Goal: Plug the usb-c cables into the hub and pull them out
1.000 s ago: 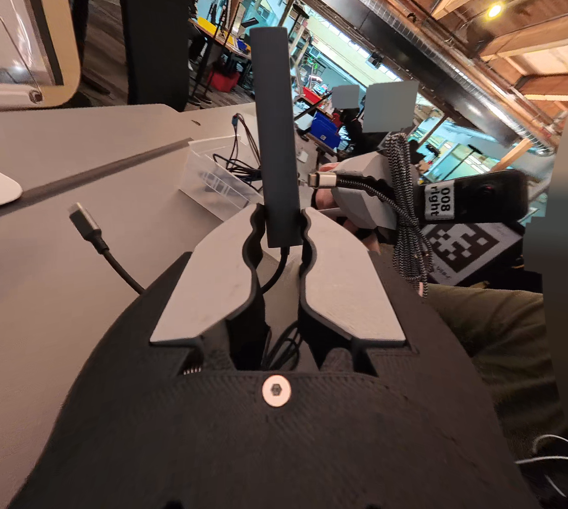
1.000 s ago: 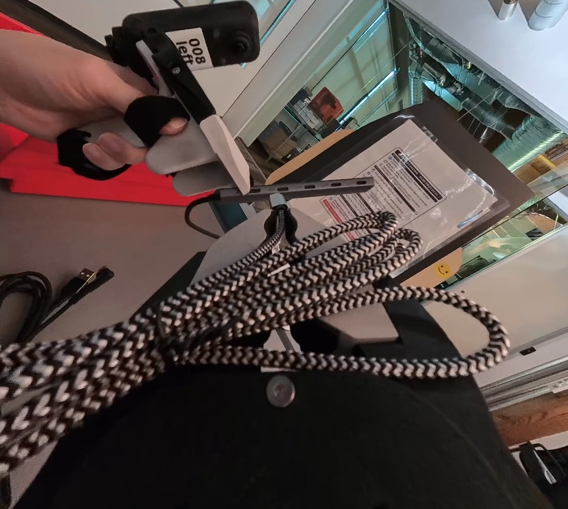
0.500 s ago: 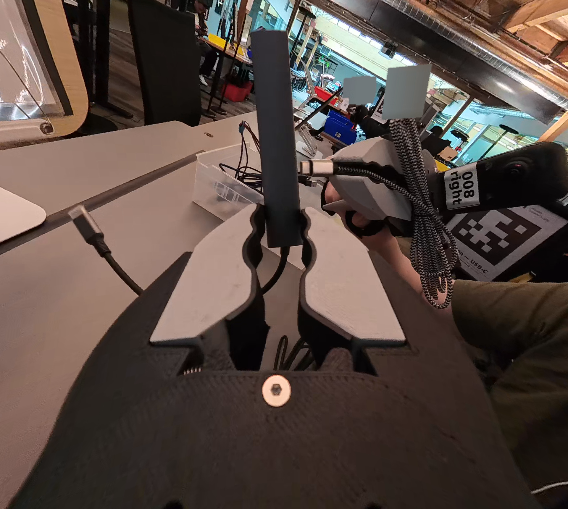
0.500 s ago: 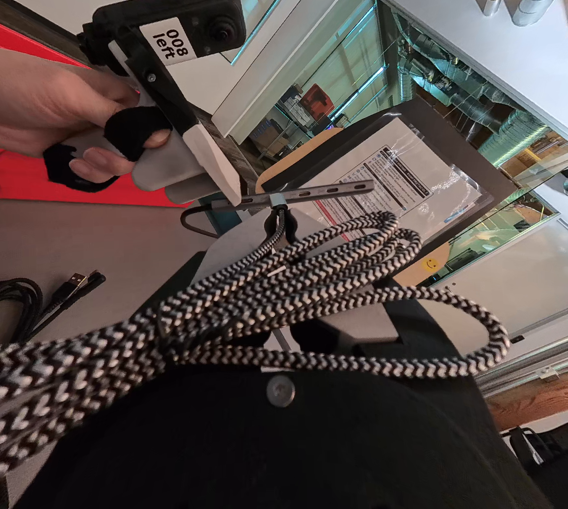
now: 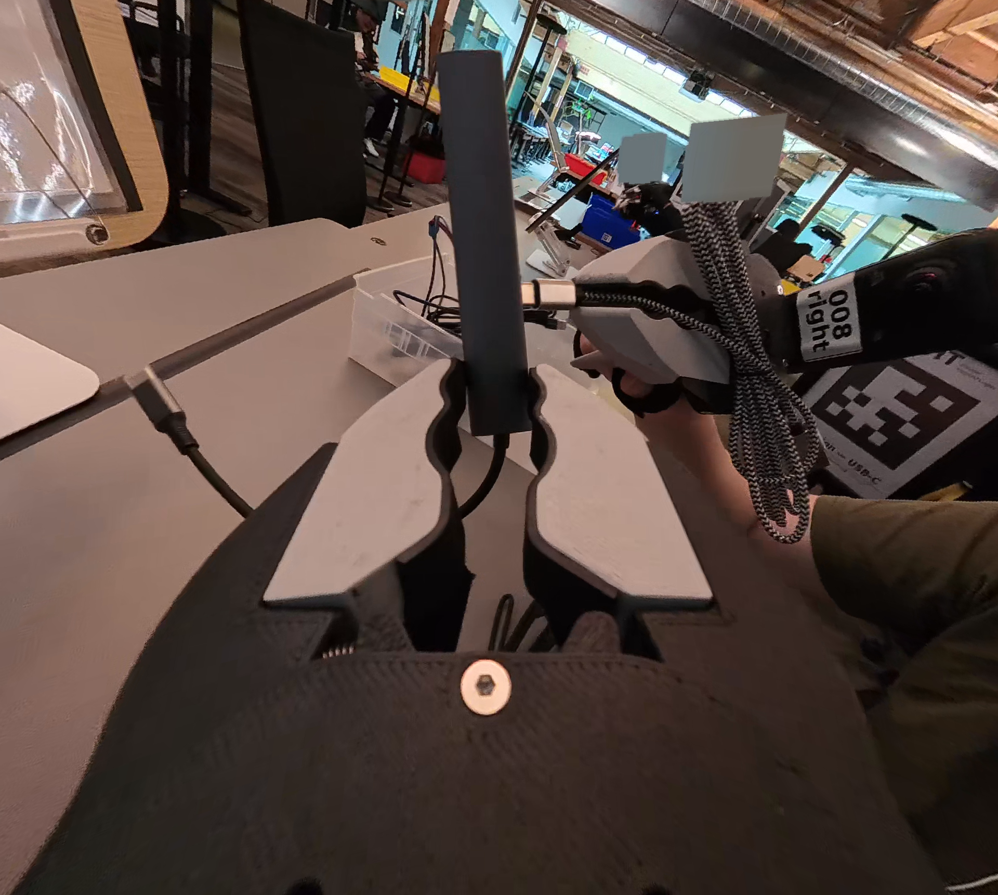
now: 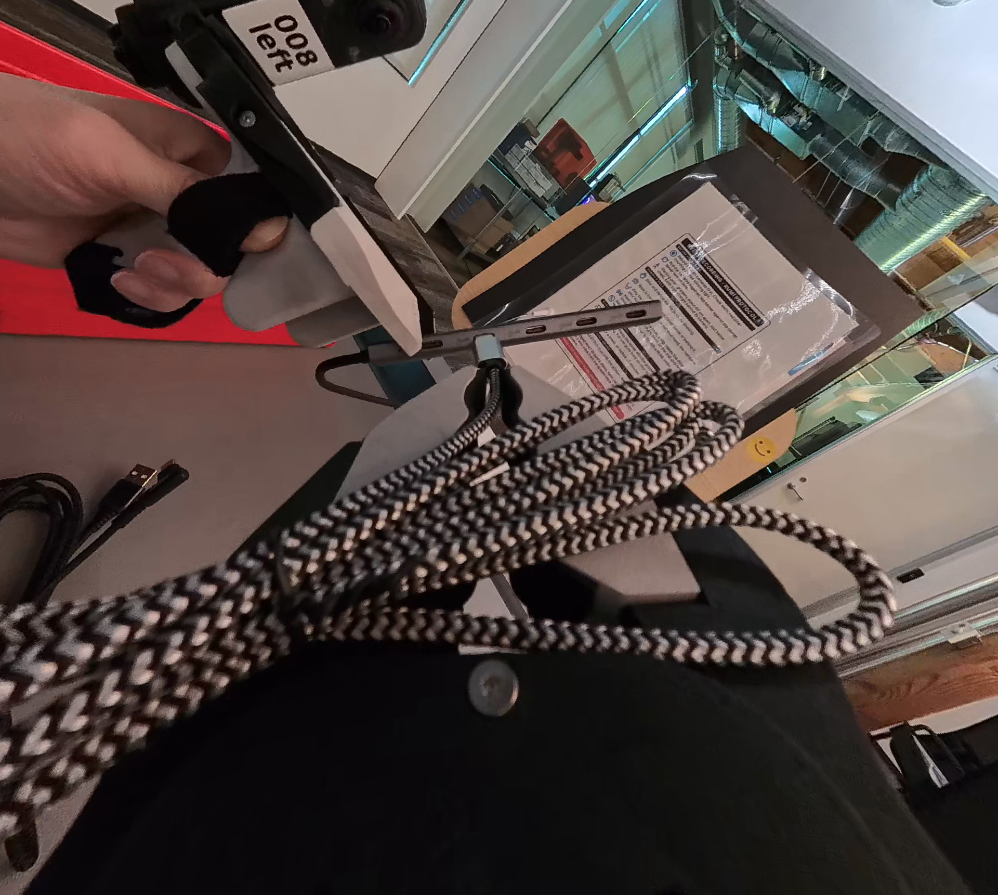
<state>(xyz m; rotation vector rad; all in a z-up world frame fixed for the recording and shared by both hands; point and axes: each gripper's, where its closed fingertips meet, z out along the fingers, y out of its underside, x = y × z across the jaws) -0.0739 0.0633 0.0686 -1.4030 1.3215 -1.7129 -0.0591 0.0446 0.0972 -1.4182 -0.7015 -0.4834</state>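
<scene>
My left gripper is shut on the lower end of a dark grey USB-C hub and holds it upright above the table. The hub's own black cable hangs down, its plug out to the left. My right gripper is shut on a black-and-white braided cable just behind its silver plug. The plug sits at a port on the hub's edge, beside the left gripper's fingertip. In the left wrist view the plug meets the hub's right edge. How deep it sits I cannot tell.
A clear plastic box with loose cables stands on the grey table behind the hub. A black USB cable lies on the table at the left. A marker board is at the right, and a framed sheet stands behind the hub. Spacing between my two grippers at the tips: around 4 cm.
The right gripper has brought the silver plug left across a small gap until it meets the hub's edge. Both grippers have kept their hold throughout.
</scene>
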